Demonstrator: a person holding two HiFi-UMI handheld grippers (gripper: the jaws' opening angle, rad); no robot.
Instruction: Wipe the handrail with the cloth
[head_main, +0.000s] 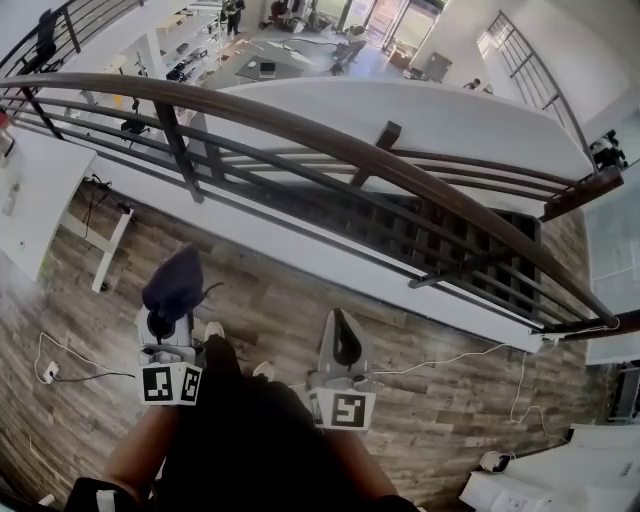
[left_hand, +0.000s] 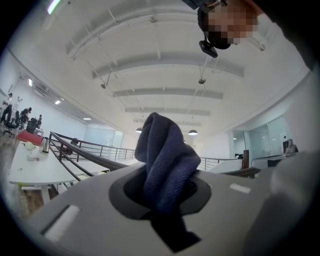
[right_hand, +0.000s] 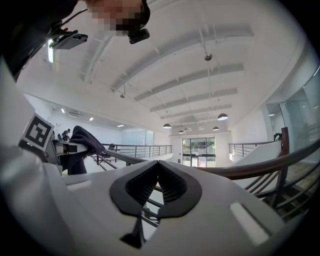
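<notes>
A bunched dark blue cloth (head_main: 175, 283) is clamped in the left tongs (head_main: 168, 322) at lower left, apart from the curved dark handrail (head_main: 330, 143) above. The right tongs (head_main: 343, 345) are closed, empty.

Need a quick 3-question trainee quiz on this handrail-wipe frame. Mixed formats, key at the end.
1. Multiple choice: which claw holds the dark blue cloth? A left, B right, C neither.
2. True or false: the cloth is touching the handrail.
3. Fill in: the right claw holds ____.

Key
1. A. The left claw is shut on it.
2. False. In the head view the cloth is held low, apart from the handrail.
3. Nothing. Its jaws meet at the tips with nothing between them.
</notes>
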